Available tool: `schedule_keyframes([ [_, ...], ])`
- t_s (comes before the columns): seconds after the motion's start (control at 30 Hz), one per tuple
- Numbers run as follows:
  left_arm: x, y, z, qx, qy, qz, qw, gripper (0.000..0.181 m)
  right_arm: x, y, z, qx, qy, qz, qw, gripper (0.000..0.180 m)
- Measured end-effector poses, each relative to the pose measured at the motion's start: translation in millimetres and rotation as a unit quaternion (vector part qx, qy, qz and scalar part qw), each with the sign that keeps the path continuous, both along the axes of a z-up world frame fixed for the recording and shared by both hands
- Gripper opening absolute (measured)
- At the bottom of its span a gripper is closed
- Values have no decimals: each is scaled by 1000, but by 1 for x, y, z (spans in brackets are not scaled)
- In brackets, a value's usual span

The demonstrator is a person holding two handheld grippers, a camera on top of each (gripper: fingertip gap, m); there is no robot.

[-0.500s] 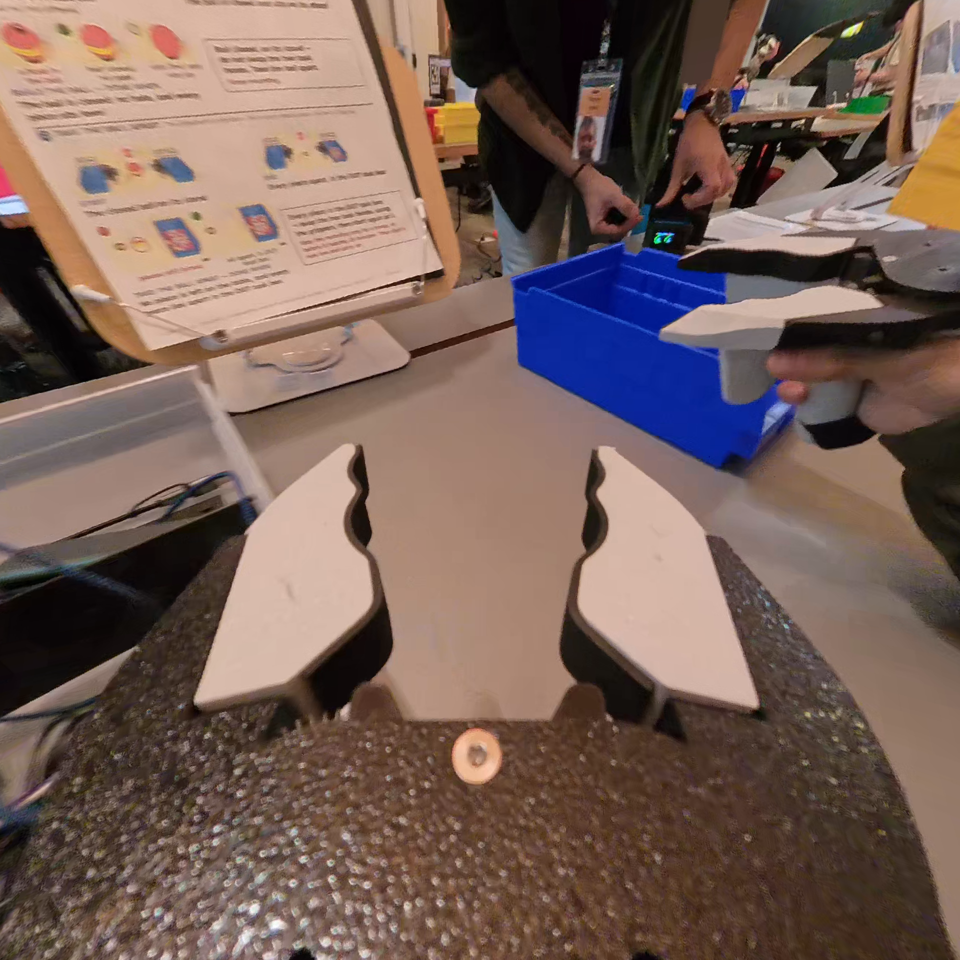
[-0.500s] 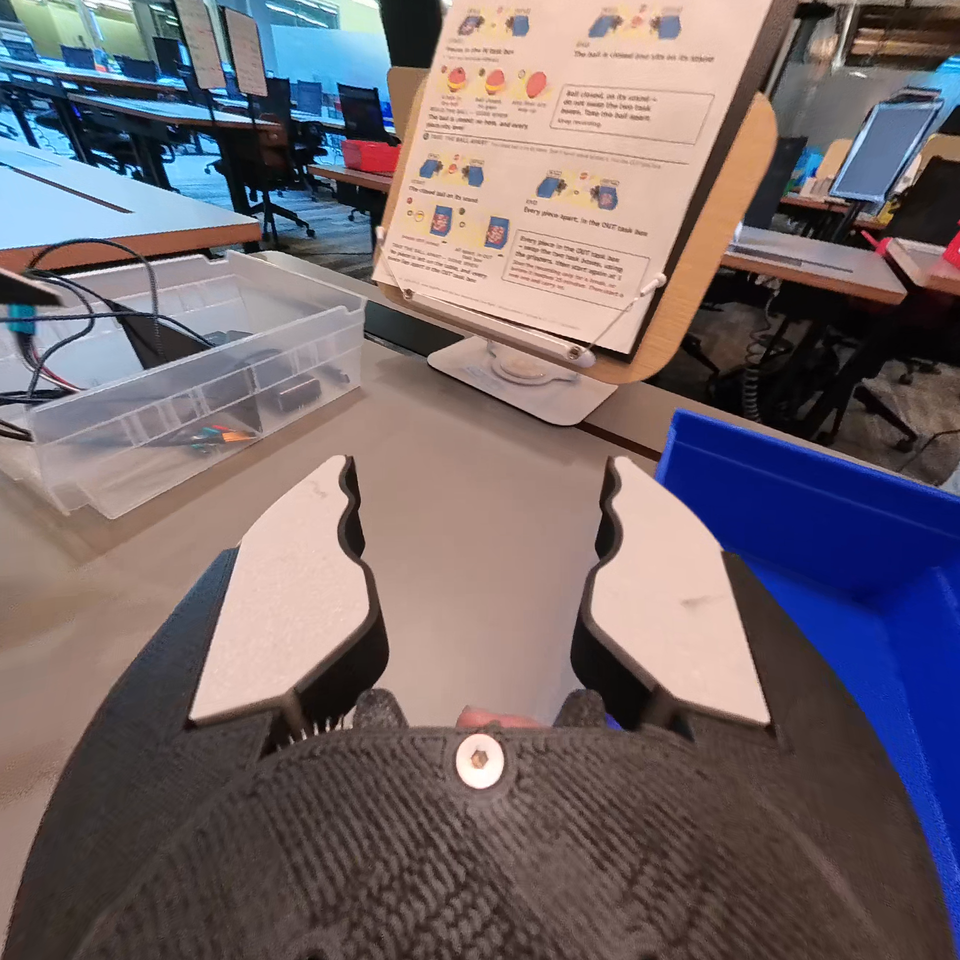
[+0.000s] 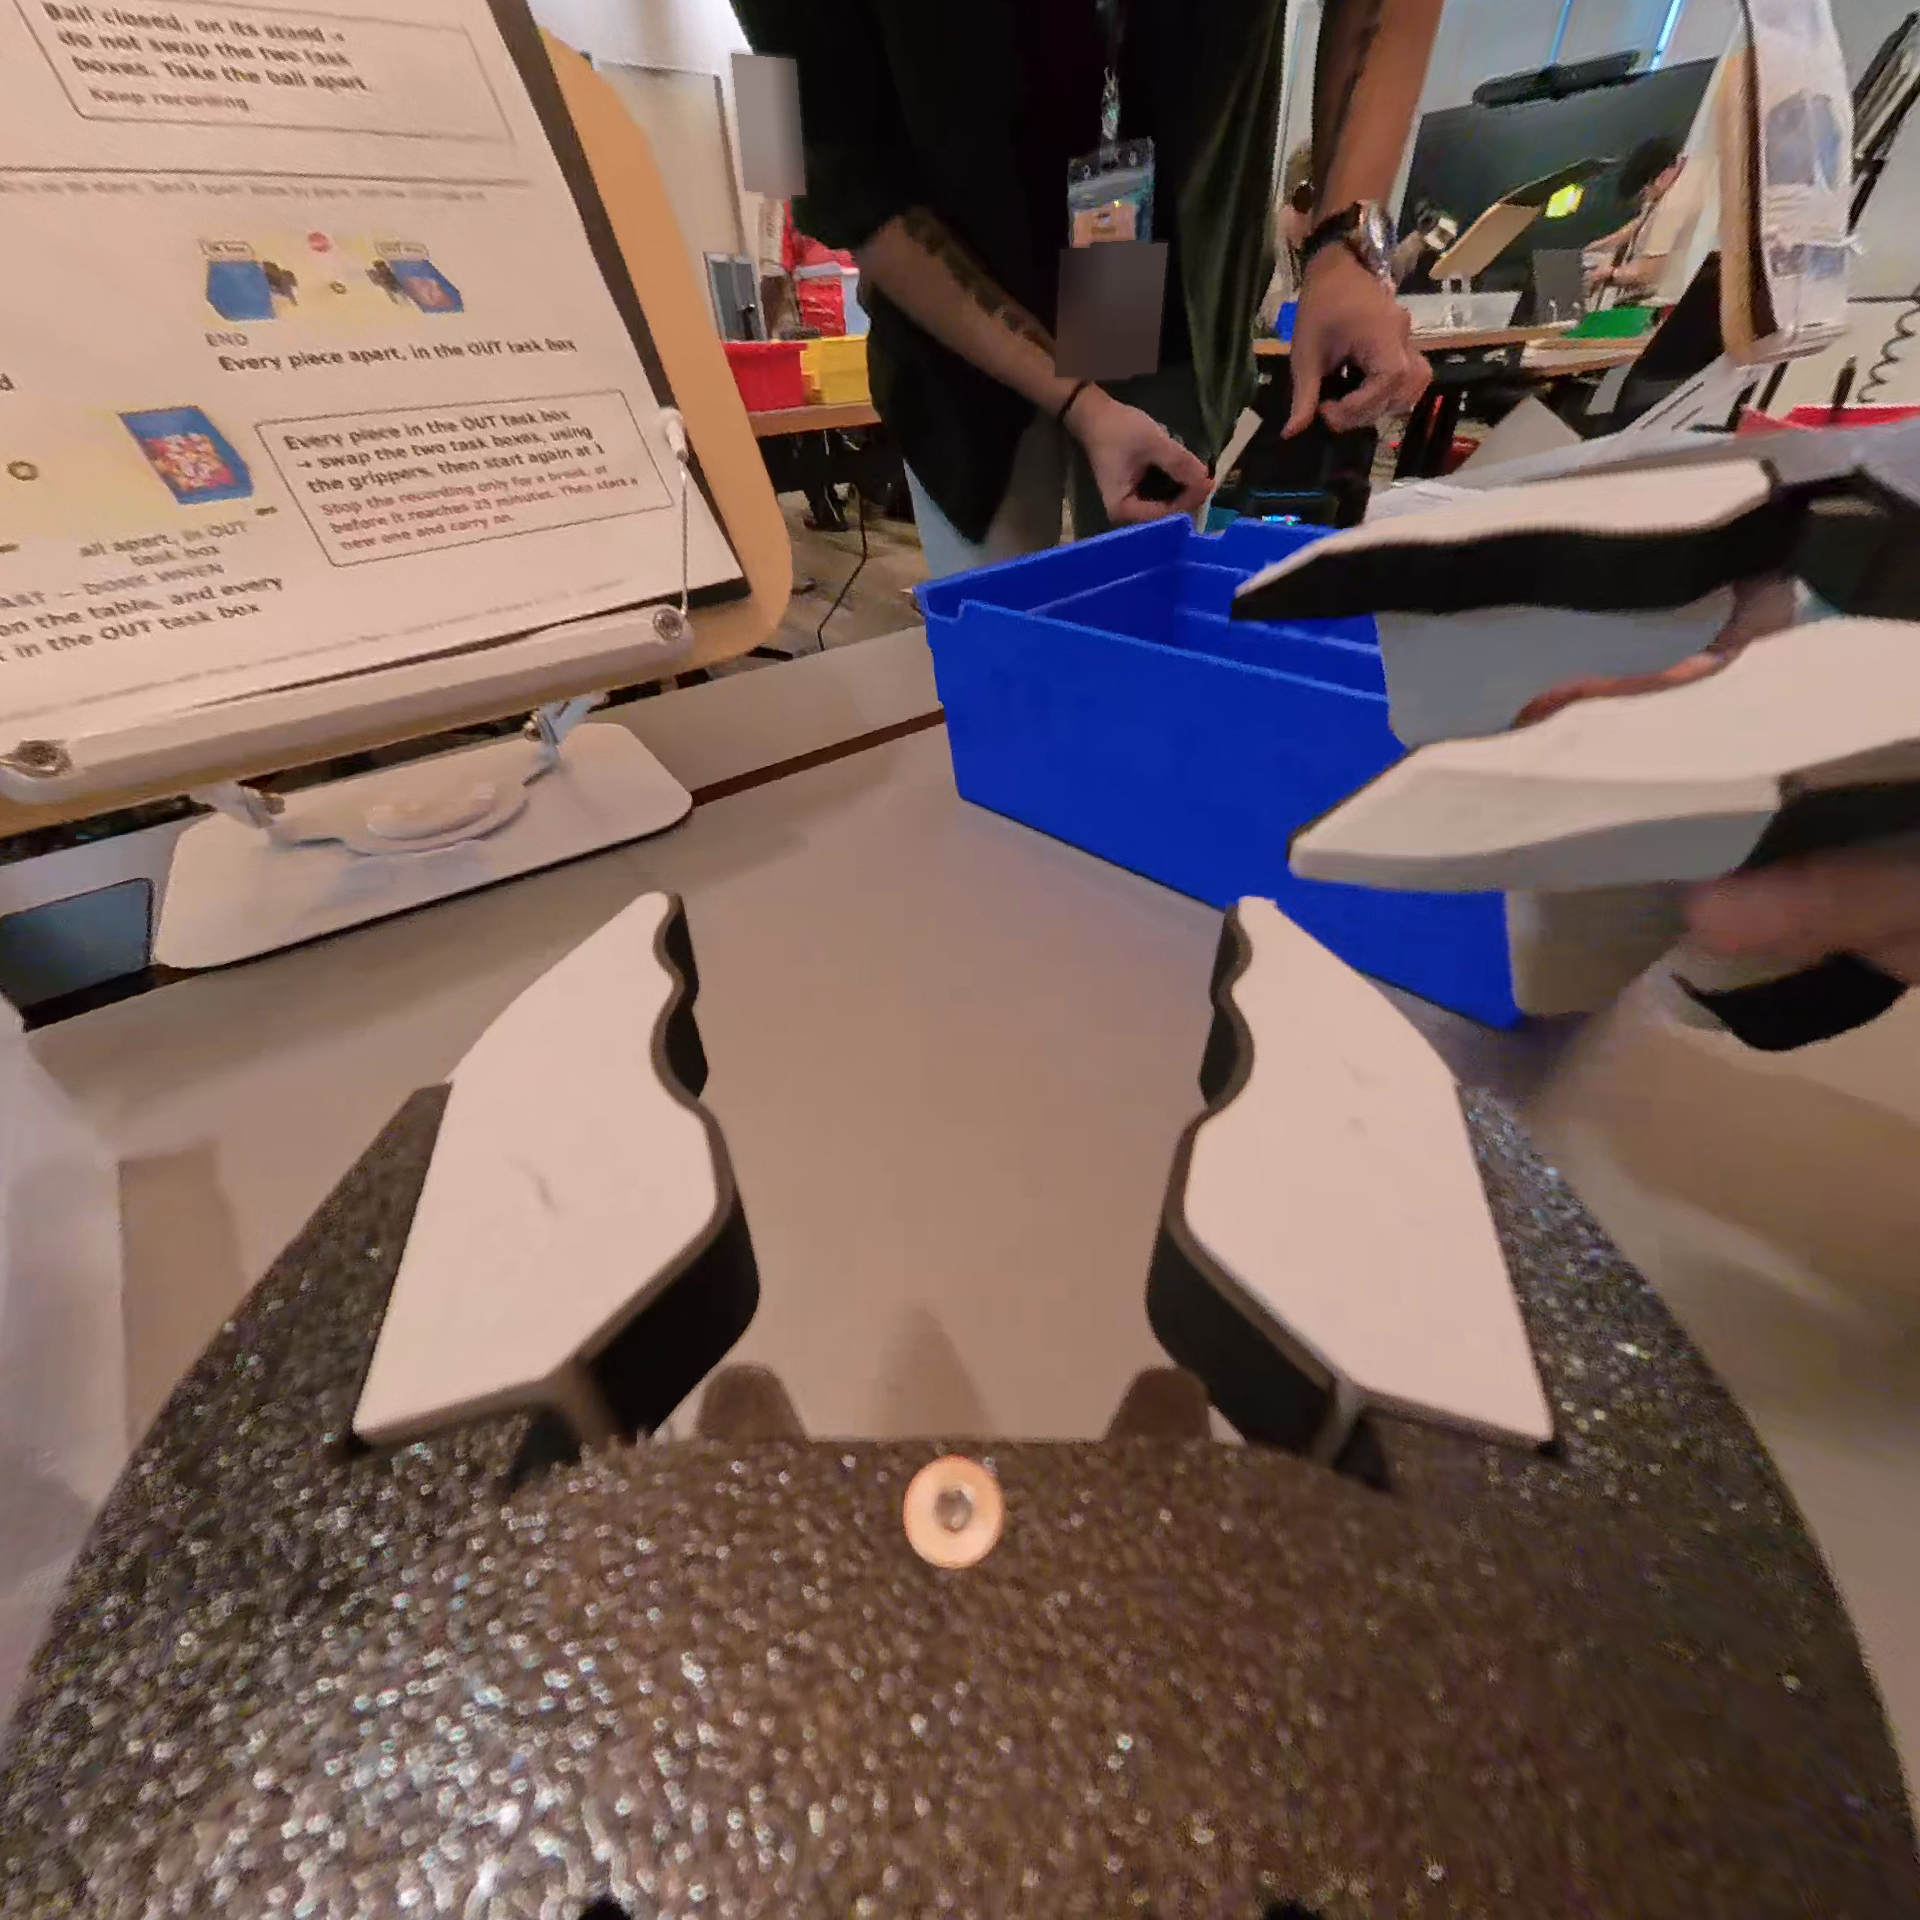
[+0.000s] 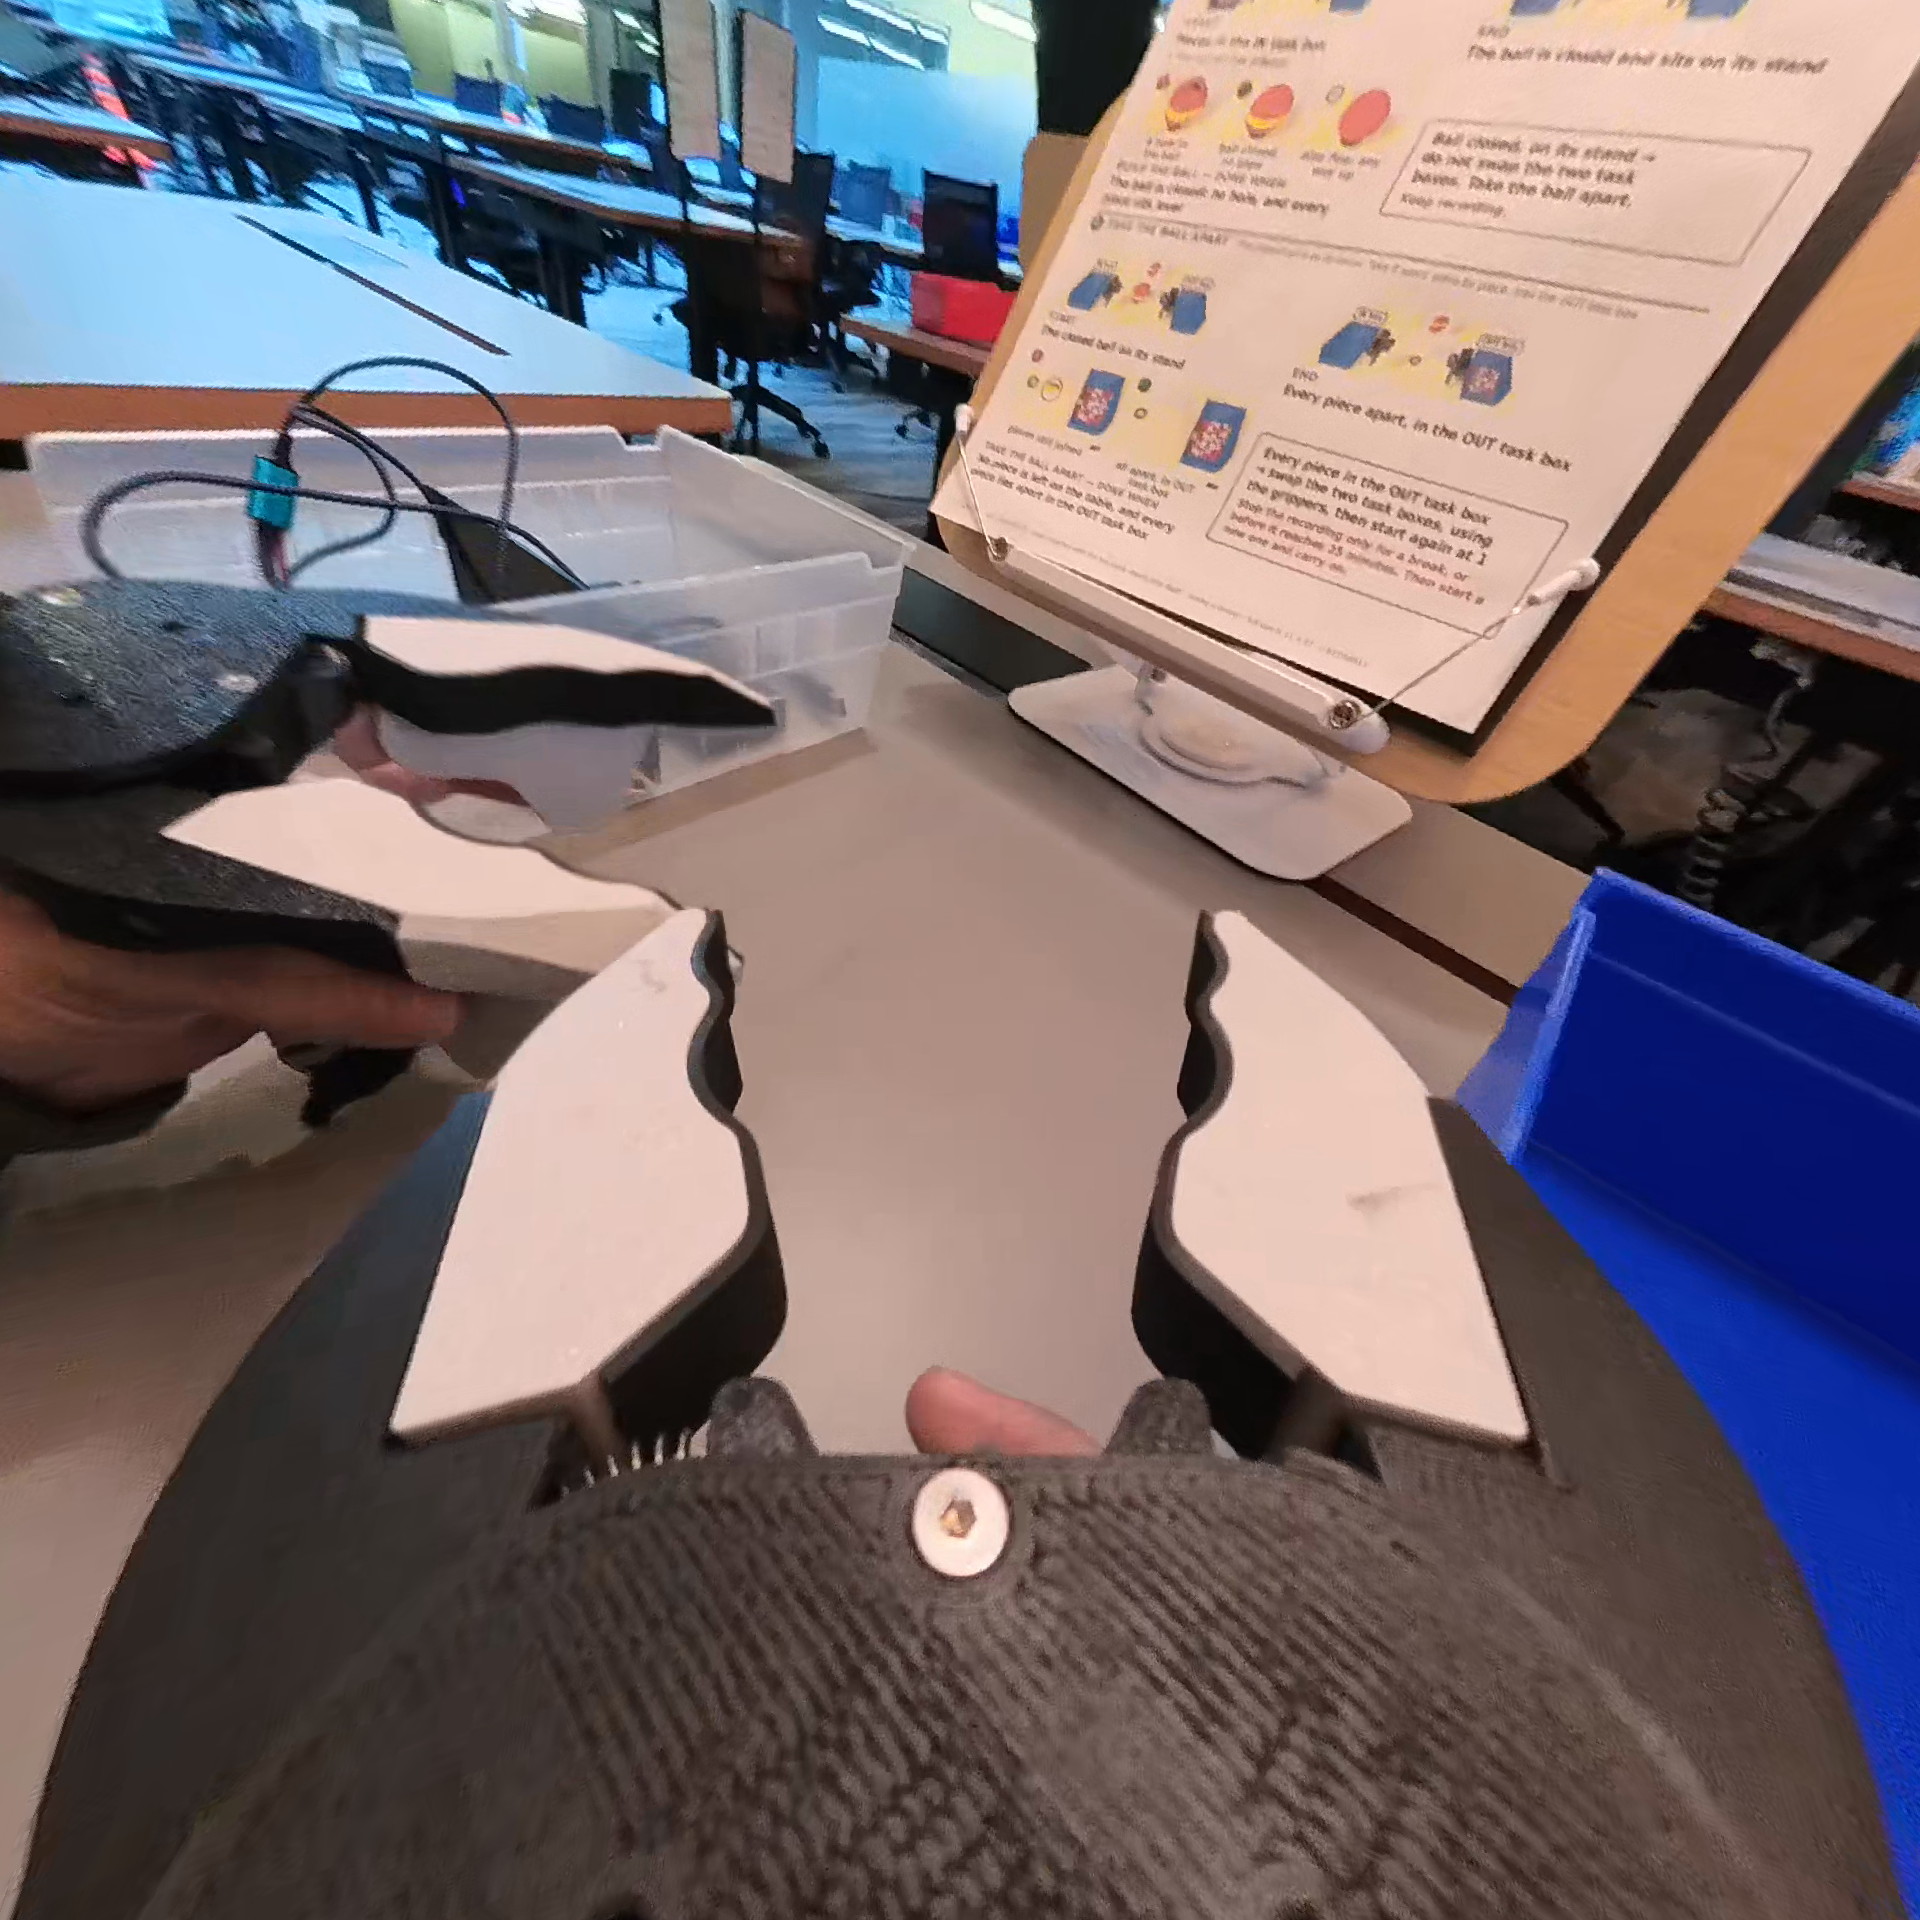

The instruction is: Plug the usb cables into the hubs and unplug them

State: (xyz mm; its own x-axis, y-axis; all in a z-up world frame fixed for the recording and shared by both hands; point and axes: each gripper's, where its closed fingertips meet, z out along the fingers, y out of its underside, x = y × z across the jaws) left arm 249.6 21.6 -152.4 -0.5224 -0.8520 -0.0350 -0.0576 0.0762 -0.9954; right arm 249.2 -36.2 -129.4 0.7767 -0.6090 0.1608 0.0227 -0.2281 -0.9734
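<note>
Grey desk [image 4: 935,1039] lies bare between the two grippers, both spread wide and holding nothing. The left gripper [image 3: 951,1023] and right gripper [image 4: 956,1023] hover side by side over it. The cables [image 4: 395,488] sit coiled in the clear bin [image 4: 769,582] off to the left; I can't make out a hub. It looks like the opening step: next, the left should swing toward that bin and pinch a plug.

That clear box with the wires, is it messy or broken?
Not broken, just messy: black cables loop up out of the clear bin and over its rim instead of lying inside. Nothing is spilled on the table.
</note>
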Motion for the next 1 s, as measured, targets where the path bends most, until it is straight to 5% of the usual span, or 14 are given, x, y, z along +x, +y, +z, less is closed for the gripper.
schedule_keyframes([
  [0.4,-6,1,-13,-13,9,-24,1000,93,-2,5,19,34,-39,-8,999,76],
  [1.0,-17,-4,-6,-31,-3,-42,999,95,-8,31,-5,43,28,0,999,103],
])
